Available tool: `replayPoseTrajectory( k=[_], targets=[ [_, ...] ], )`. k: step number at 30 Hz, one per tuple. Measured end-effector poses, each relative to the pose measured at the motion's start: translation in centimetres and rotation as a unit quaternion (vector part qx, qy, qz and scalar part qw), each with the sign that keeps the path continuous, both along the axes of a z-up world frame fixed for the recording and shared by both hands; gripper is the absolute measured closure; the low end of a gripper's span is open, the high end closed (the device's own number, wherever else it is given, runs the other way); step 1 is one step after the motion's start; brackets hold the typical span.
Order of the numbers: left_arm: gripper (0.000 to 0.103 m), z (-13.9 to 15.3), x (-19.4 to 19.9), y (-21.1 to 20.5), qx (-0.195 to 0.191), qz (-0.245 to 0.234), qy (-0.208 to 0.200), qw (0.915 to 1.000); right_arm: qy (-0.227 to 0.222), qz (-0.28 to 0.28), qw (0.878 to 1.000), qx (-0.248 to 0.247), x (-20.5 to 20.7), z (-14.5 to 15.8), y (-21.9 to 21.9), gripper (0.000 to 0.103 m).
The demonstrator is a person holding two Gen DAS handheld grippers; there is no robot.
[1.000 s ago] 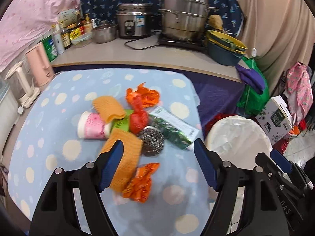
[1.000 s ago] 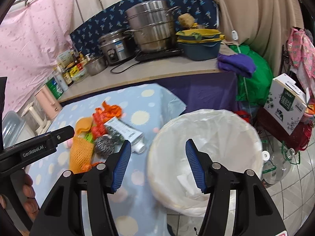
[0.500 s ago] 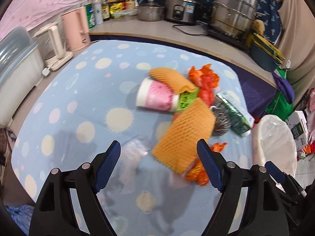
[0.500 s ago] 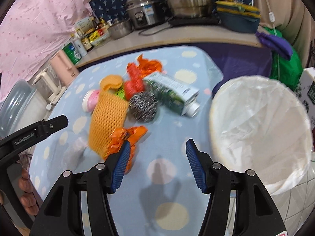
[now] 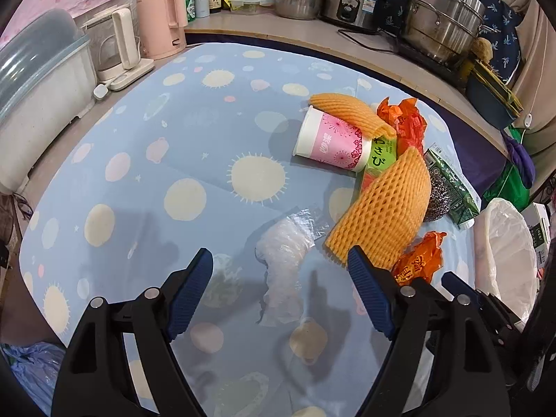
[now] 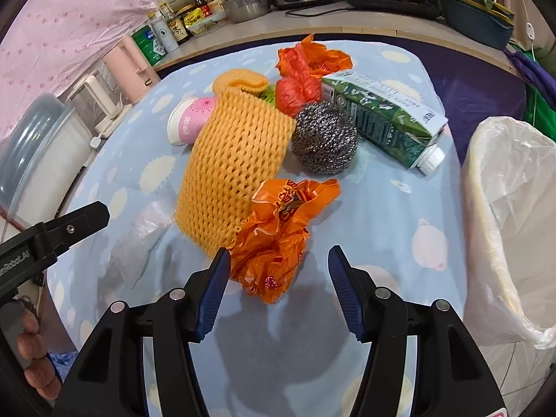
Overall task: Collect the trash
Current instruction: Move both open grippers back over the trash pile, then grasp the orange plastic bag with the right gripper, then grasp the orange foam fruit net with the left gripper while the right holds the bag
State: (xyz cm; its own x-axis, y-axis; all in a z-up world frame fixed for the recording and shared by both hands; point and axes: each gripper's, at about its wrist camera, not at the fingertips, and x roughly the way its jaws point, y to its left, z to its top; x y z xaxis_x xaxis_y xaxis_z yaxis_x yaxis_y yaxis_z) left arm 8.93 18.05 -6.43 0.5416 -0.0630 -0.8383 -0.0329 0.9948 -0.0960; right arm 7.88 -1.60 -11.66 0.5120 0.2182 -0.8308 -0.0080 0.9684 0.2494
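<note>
Trash lies on a blue dotted tablecloth (image 5: pixel 173 160). My left gripper (image 5: pixel 279 285) is open above a crumpled clear plastic wrap (image 5: pixel 283 253), which lies between its fingers. My right gripper (image 6: pixel 279 283) is open just above a crumpled orange plastic bag (image 6: pixel 278 232). Behind it lie an orange foam net (image 6: pixel 236 160), a steel scourer (image 6: pixel 325 137), a green carton (image 6: pixel 382 116), a pink paper cup (image 6: pixel 189 120), red bags (image 6: pixel 302 73) and a second foam net (image 6: pixel 239 81). The white-lined bin (image 6: pixel 510 215) stands to the right of the table.
A counter behind the table holds pots, a rice cooker (image 5: pixel 354 0), bottles and a pink kettle (image 5: pixel 161 17). A dish rack with a lid (image 5: pixel 34 80) and a white kettle (image 5: pixel 118 48) stand at the left. The left gripper's body shows at the left of the right wrist view (image 6: pixel 52 236).
Both grippers have swung left from the bin and come down toward the table. The left one now hangs over the clear wrap, the right one over the orange bag. Both stay open.
</note>
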Motion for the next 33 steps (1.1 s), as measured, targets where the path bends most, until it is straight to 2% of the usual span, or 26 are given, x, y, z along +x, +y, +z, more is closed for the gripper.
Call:
replayPoseTrajectory(
  k=[4,7,9,15,20,26,33],
  targets=[
    [0.027,-0.1,0.2,0.0,-0.002,-0.002,0.001,1.0000,0.014,0.005,1.000,0.002,0.6,-1.0,0.2,0.047],
    [0.027,-0.3,0.4,-0.1,-0.004,-0.005,0.003,1.0000,0.018,0.009,1.000,0.011,0.6,-1.4,0.1,0.055],
    [0.027,-0.5,0.6,-0.3,-0.005,-0.007,0.004,1.0000,0.016,0.017,1.000,0.015,0.6,-1.4,0.2,0.064],
    [0.027,-1.0,0.9,-1.4,-0.005,-0.019,0.010,0.9997,0.007,0.029,1.000,0.005,0.3,-1.0,0.5,0.072],
    [0.026,-1.2,1.2,-2.9,-0.003,-0.037,0.010,0.9993,-0.007,0.024,1.000,0.001,-0.3,0.0,-0.3,0.073],
    [0.015,-1.3,2.2,-4.9,-0.015,-0.069,-0.001,0.9975,-0.021,-0.008,1.000,0.005,-1.2,1.5,-2.9,0.073],
    [0.014,-2.4,4.2,-7.1,-0.015,-0.094,0.000,0.9955,-0.033,-0.048,0.998,0.009,-2.4,2.9,-6.1,0.073]
  ],
)
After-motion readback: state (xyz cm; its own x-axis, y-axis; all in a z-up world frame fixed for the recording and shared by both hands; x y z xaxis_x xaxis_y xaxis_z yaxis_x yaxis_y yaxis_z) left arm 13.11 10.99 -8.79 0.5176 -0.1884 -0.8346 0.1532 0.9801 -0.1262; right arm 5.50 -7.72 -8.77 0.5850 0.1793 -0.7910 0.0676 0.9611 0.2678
